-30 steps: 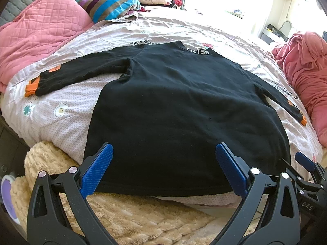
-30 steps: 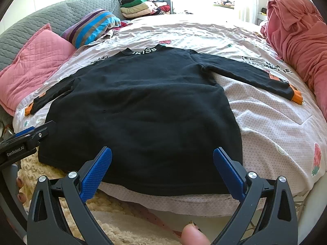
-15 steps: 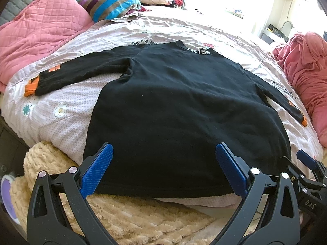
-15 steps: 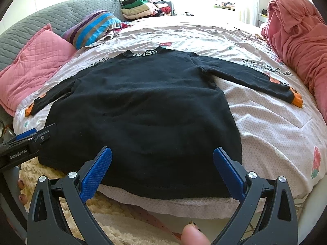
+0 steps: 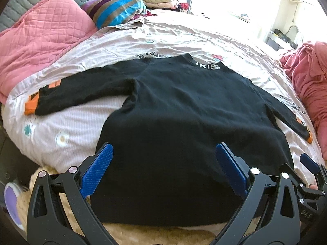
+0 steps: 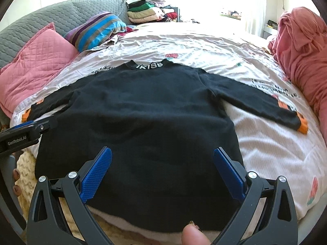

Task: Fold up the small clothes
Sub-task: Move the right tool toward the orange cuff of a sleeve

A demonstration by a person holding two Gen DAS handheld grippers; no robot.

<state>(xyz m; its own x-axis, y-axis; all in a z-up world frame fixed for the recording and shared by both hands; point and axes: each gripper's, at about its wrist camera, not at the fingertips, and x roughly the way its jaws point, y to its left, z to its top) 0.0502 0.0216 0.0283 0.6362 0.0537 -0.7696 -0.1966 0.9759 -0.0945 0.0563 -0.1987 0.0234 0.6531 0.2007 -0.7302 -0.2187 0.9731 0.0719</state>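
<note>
A black long-sleeved sweatshirt [image 5: 184,122] [image 6: 147,118] lies flat on the bed, face down, both sleeves spread out sideways. White letters mark its collar [image 6: 150,67] at the far end, and the cuffs are orange [image 5: 30,107] [image 6: 302,125]. My left gripper [image 5: 163,157] is open above the hem, nothing between its blue pads. My right gripper [image 6: 162,159] is open too, hovering over the hem's right half. The left gripper's body [image 6: 24,136] shows at the left edge of the right wrist view.
The bed [image 5: 81,118] has a pale patterned sheet. A pink quilted pillow [image 5: 40,40] and a striped pillow [image 5: 118,8] lie at its head, folded clothes [image 6: 147,12] behind them. A pink blanket heap [image 6: 302,51] sits to the right. A beige fluffy rug [image 5: 143,234] lies below.
Both grippers have edged forward over the sweatshirt's hem and stay open. The sweatshirt has not moved.
</note>
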